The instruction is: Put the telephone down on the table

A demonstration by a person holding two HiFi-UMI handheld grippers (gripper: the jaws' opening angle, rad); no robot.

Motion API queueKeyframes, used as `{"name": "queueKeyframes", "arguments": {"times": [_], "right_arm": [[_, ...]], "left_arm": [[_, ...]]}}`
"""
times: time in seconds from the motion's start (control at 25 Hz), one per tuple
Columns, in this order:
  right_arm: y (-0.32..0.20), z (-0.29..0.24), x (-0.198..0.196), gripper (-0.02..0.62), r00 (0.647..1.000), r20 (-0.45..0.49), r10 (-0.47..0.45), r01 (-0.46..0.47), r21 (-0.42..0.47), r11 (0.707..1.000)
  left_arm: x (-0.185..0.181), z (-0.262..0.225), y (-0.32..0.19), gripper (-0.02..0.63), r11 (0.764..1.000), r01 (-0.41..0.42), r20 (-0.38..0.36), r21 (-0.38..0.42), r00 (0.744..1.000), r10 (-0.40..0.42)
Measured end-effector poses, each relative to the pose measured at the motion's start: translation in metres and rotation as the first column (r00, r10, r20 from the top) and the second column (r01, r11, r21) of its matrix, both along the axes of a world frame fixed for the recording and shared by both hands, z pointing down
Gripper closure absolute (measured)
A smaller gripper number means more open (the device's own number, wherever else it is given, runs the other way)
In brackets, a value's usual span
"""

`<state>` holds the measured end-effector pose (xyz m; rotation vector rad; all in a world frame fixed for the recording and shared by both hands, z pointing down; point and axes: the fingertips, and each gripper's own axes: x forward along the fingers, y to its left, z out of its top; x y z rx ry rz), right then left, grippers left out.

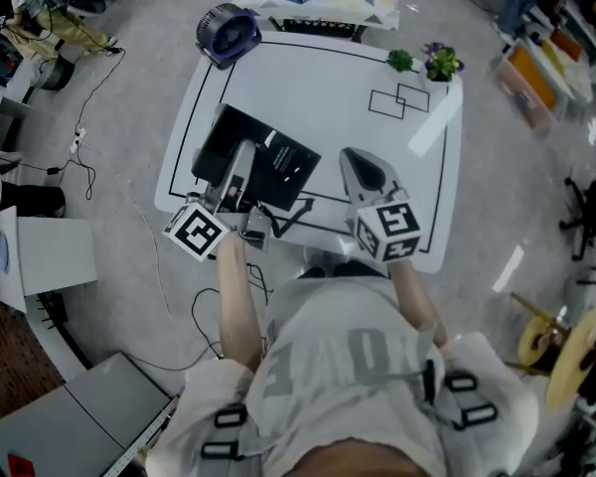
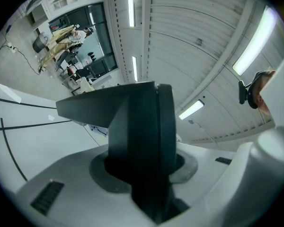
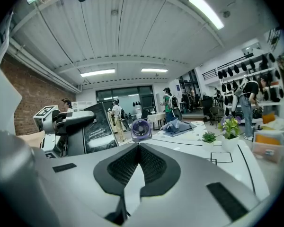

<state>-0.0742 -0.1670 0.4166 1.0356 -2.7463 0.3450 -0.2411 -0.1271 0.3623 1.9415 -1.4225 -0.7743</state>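
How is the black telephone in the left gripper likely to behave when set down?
The black telephone looks like a stiff flat slab, so it probably will not bend. Gripped near one side by the left gripper, it may swing or slip. Stood on edge, it would likely tip.

Purple fan (image 1: 228, 32), flowering plant (image 1: 442, 64), small succulent (image 1: 400, 61)

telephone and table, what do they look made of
The telephone looks like matte black plastic, possibly card: flat, dull faces, white print on one. The table seems white laminate or painted board: smooth, with a glare streak and thin black lines.
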Motion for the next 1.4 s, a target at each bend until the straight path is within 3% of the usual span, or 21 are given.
{"name": "queueKeyframes", "arguments": {"times": [0.48, 1.0, 1.2, 1.4], "right_arm": [[-0.015, 0.018, 0.028, 0.588, 0.995, -0.028, 0.097, -0.099, -0.042, 0.994], [-0.023, 0.047, 0.049, 0.588, 0.983, -0.074, 0.167, -0.174, -0.110, 0.979], [-0.023, 0.055, 0.057, 0.588, 0.976, -0.086, 0.200, -0.209, -0.130, 0.969], [-0.024, 0.060, 0.063, 0.588, 0.971, -0.083, 0.222, -0.233, -0.151, 0.961]], "left_arm": [[0.025, 0.042, -0.071, 0.446, 0.980, -0.167, 0.074, -0.109, 0.982, 0.176], [0.062, 0.100, -0.113, 0.446, 0.920, -0.328, 0.180, -0.214, 0.913, 0.367], [0.075, 0.124, -0.117, 0.446, 0.887, -0.375, 0.205, -0.271, 0.877, 0.434], [0.079, 0.137, -0.123, 0.446, 0.873, -0.393, 0.175, -0.289, 0.875, 0.452]]}}
